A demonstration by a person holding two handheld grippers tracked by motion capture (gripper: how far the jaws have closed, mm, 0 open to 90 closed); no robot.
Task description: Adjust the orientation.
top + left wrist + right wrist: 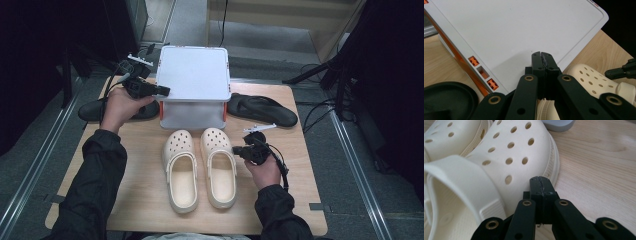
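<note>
Tabletop (140, 200): light wood, carrying everything below.

Storage box (194, 87): white, lid on, orange latches along its sides; placed at the middle of the far edge of the tabletop.

Black sandals: one (262, 109) just right of the box toward the far right corner, one (100, 111) left of the box at the far left edge, partly hidden behind the left hand.

Cream clogs: a pair, side by side at the centre of the tabletop just in front of the box, toes toward the far edge. Left clog (181, 170) and right clog (219, 165) close together, whether touching cannot be told.

Left hand-held gripper (162, 91): clenched, jaws pressed together with nothing between them; tips over the left edge of the box lid (524, 27), contact with the lid cannot be told.

Right hand-held gripper (236, 150): clenched, jaws together and empty; tips just beside the outer side of the right clog, near its perforated toe (519, 150).
</note>
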